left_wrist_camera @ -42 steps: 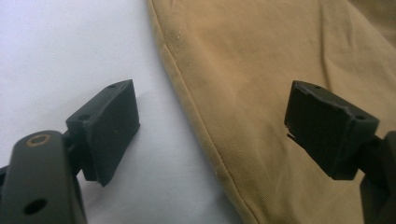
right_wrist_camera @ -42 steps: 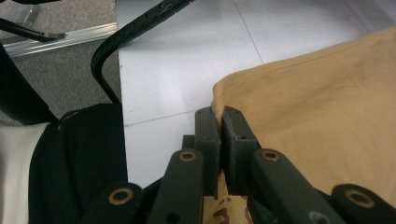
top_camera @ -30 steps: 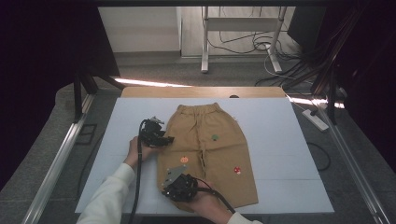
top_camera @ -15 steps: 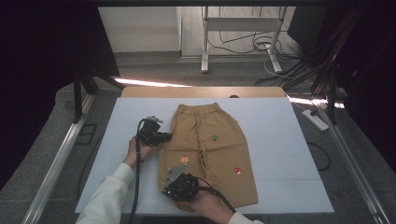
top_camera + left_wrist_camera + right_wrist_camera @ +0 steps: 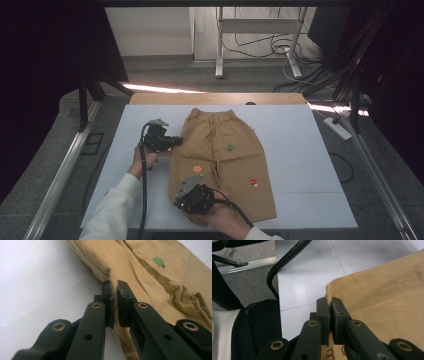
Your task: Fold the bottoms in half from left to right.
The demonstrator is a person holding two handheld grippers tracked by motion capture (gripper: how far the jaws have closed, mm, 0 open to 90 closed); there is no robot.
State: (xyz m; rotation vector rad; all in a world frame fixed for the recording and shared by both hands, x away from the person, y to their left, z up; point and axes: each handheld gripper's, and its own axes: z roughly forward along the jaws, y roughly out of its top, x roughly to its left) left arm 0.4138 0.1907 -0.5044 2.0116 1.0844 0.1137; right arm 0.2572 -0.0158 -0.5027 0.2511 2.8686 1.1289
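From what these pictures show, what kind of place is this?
Probably a lab or recording workspace, not a home: a white table holding only tan shorts, metal rails beside it, loose cables on grey carpet.

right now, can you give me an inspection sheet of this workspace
surface: white flat table top, bare around the garment
job's things: tan cotton trousers with small embroidered motifs lying flat, waistband at the far end
clutter: nothing seen on the table
grippers: left claw shut on a pinch of the trousers' side edge; right claw shut on the near hem corner
cables: black cable trailing from the left claw toward the person; loose black cables on the floor beyond the table
surroundings: grey carpet floor, white desk frame behind
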